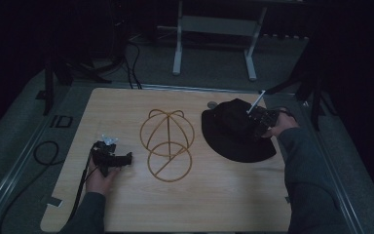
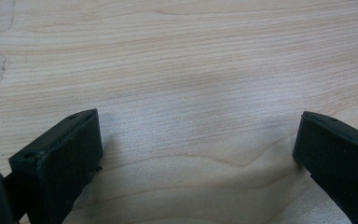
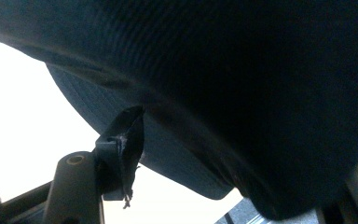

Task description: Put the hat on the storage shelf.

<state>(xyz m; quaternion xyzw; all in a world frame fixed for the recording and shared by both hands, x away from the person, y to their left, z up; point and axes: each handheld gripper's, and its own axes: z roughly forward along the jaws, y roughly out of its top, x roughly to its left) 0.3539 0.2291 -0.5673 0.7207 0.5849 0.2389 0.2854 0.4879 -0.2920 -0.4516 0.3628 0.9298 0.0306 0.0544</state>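
A black bucket hat point(image 1: 233, 139) lies on the right part of the wooden table point(image 1: 214, 195). My right gripper point(image 1: 251, 123) is at the hat's crown, held from the right by a hand. In the right gripper view the hat point(image 3: 242, 70) bulges between the jaws, which stand wide apart around the dark cloth; one fingertip point(image 3: 127, 135) shows at the left. A gold wire hat frame point(image 1: 167, 144) lies flat at the table's middle. My left gripper point(image 1: 126, 159) rests on the table left of the frame, its jaws point(image 2: 198, 140) open over bare wood.
A small round grey disc point(image 1: 212, 104) sits at the table's far edge beside the hat. A black cable point(image 1: 44, 151) loops on the floor at the left. White table legs point(image 1: 177, 53) stand beyond the far edge. Metal rails border the table.
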